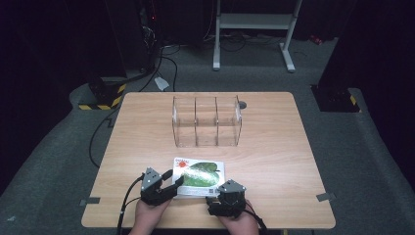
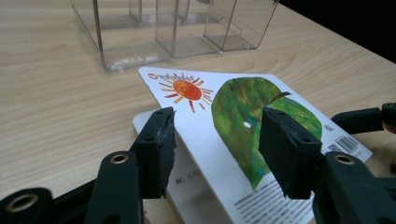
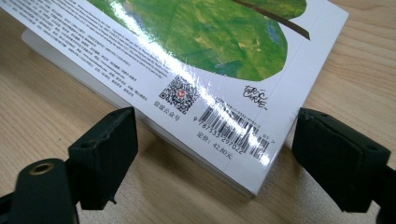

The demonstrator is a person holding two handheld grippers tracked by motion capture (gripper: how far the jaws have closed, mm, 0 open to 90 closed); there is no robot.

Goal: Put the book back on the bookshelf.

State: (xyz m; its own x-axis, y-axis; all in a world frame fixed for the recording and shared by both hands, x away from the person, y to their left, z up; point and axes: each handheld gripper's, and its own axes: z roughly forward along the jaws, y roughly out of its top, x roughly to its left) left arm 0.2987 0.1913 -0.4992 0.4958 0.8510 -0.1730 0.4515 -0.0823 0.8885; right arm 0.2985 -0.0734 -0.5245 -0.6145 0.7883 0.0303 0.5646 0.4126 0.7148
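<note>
A white picture book (image 1: 200, 174) with a green leaf and an orange sun on its cover lies near the table's front edge. My left gripper (image 1: 175, 179) is at its left side. In the left gripper view the raised cover (image 2: 224, 107) slants up off the pages, and its edge runs between the spread jaws of the left gripper (image 2: 217, 122), one jaw beside the pages and one over the cover. My right gripper (image 1: 221, 192) is at the book's near right corner. In the right gripper view the barcode corner (image 3: 233, 135) lies between the wide jaws of the right gripper (image 3: 215, 122), untouched.
A clear plastic organizer (image 1: 207, 121) with three compartments stands at the table's middle, beyond the book. Bare wood lies to both sides of it. The table's front edge (image 1: 205, 227) is just behind my hands. A white metal frame (image 1: 254, 22) stands on the floor beyond.
</note>
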